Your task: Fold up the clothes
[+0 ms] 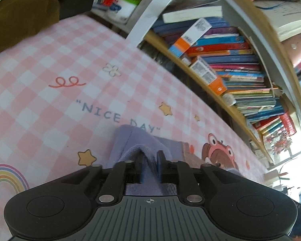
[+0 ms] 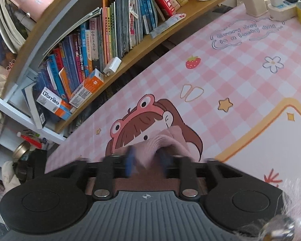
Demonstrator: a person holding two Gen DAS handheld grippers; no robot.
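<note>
A lavender fleece garment lies on the pink checked desk mat, with a pinkish-brown knit cuff at its right. My left gripper straddles a raised fold of it; the jaws stand slightly apart and the cloth sits loosely between them. In the right wrist view a pink part of the garment bunches over the cartoon girl printed on the mat. My right gripper, blurred, has its blue-padded fingers apart on either side of that fold and does not pinch it.
A wooden shelf packed with books runs along the mat's far edge. A brown cloth heap lies at the mat's far left. A pen holder and power strip stand far right. Pale fluffy fabric shows at bottom right.
</note>
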